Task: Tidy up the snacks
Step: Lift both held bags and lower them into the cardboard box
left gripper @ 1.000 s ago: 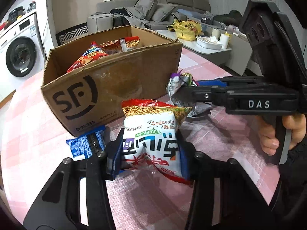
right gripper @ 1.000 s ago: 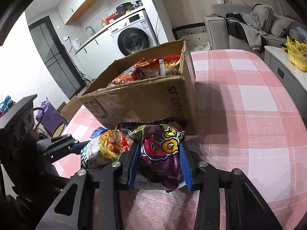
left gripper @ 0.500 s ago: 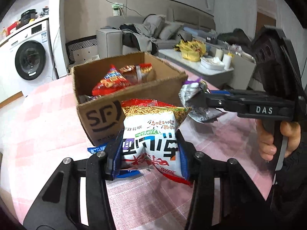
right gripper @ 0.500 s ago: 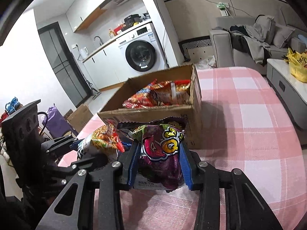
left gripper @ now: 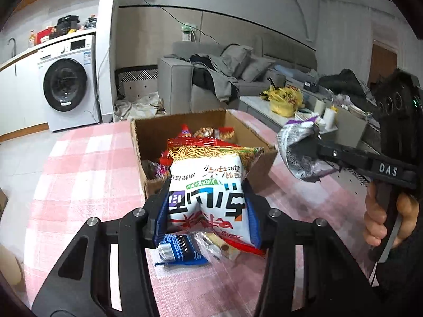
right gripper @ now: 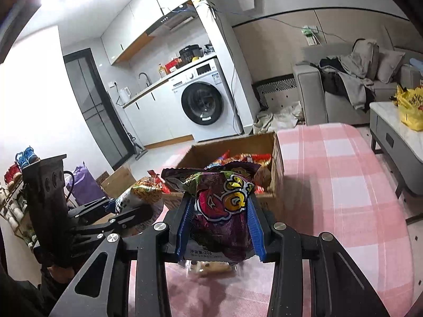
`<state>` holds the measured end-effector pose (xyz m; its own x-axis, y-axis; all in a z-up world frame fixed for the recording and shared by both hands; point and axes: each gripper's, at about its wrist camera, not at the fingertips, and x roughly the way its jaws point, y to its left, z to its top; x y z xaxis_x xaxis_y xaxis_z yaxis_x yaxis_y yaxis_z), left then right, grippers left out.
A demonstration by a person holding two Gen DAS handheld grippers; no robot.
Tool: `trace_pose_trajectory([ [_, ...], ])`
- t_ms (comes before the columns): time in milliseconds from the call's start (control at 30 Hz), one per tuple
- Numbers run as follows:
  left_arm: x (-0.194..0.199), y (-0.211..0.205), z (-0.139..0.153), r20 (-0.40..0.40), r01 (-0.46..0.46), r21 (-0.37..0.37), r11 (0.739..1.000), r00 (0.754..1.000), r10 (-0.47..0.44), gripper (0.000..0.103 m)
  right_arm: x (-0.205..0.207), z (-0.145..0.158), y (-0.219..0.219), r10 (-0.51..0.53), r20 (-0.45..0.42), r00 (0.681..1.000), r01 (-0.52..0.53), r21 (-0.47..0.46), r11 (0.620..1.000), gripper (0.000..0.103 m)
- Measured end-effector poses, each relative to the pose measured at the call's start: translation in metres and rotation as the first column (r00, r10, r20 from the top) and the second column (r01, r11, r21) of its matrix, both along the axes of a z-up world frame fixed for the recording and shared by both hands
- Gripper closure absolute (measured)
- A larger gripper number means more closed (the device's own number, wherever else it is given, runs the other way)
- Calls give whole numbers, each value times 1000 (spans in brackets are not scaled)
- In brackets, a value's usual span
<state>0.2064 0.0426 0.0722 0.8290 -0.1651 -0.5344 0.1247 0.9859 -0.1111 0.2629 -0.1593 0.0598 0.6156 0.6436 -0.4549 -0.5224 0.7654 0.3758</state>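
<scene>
1. Holding the left gripper (left gripper: 207, 208) above the tabletop (left gripper: 87, 179), you have its blue pads clamped on both sides of the white noodle snack bag (left gripper: 208, 185); the bag stands upright between the fingers with its print upside down and its red crimped top toward the cardboard box (left gripper: 148, 142).
2. Your right gripper (right gripper: 220, 227) is clamped on the purple snack bag (right gripper: 222, 208); the pads press its lower half and the crumpled top edge rises above the fingertips.
3. In the left wrist view, the right gripper enters from the right edge with the purple bag's silver underside at its tip, level with the box's right wall and just outside it. Your hand (left gripper: 383, 216) grips the handle.
4. In the right wrist view, the left gripper (right gripper: 127, 206) lies to the left, carrying the noodle bag beside the box's near left corner.
5. The box sits open on the pink checked tabletop, directly ahead of both grippers, with several red and orange snack packets (right gripper: 238, 158) already inside.
6. A blue packet (left gripper: 182, 251) and a clear wrapped biscuit (left gripper: 222, 248) lie on the tabletop below the left gripper, apart from the held bag.
</scene>
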Motion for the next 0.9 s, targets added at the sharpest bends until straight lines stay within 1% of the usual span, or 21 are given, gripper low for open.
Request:
trace_pose_trajectory([
  [133, 1, 0, 14, 30, -20, 24, 1000, 999, 20, 58, 0, 13, 4, -6, 25, 1000, 6, 14, 1000, 64],
  [267, 2, 2, 27, 45, -33, 28, 999, 998, 31, 58, 3, 22, 7, -13, 46, 999, 12, 28, 1000, 64],
  [367, 7, 4, 34, 54, -52, 40, 998, 997, 50, 58, 7, 28, 8, -21, 49, 999, 18, 45, 999, 64],
  [433, 13, 6, 39, 56, -60, 35, 998, 997, 58, 58, 12, 29, 9, -23, 45, 999, 21, 52, 998, 64],
  [600, 31, 14, 41, 49, -85, 13, 996, 995, 84, 58, 23, 31, 13, -32, 43, 999, 29, 64, 997, 64],
  [767, 56, 17, 41, 40, -99, 14, 995, 994, 99, 58, 33, 31, 17, -43, 33, 999, 40, 69, 997, 64],
  [900, 71, 16, 39, 39, -106, 25, 994, 994, 105, 58, 40, 30, 20, -49, 46, 998, 46, 72, 996, 64],
])
